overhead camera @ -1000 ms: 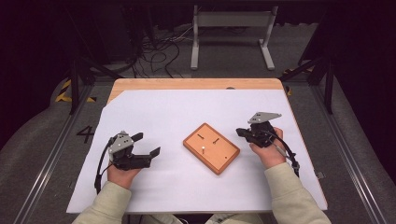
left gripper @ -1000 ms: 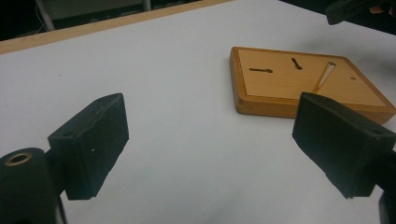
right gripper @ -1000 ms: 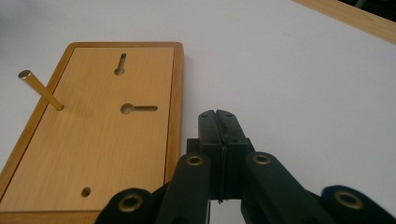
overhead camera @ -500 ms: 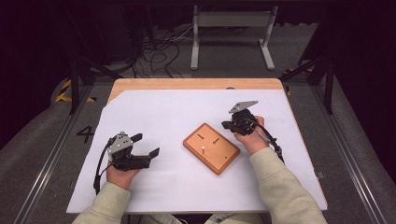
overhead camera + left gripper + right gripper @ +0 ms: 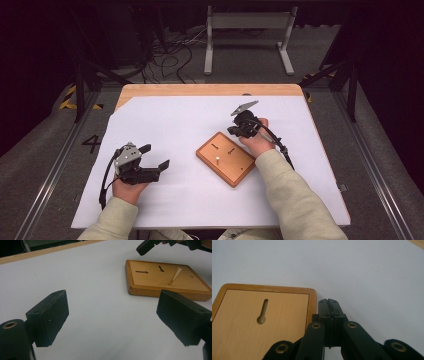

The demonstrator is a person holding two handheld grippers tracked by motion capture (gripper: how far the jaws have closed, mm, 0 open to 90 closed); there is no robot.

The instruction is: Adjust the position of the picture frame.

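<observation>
Right now the right tongs [image 5: 235,131], pressed shut on nothing, hover at the far corner of the slotted wooden board [image 5: 226,158] mid-counter [image 5: 165,120], nearer it than the open, empty left tongs [image 5: 156,159] resting well to its left.

Right gripper [image 5: 235,131], jaws pressed together, now sits at the wooden board's [image 5: 225,159] far corner, nearer the table's middle than before.

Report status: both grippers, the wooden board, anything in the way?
Left gripper open, empty, on the white sheet. Right gripper shut, empty, at the wooden board edge. Small peg upright in board. Nothing blocking.
</observation>
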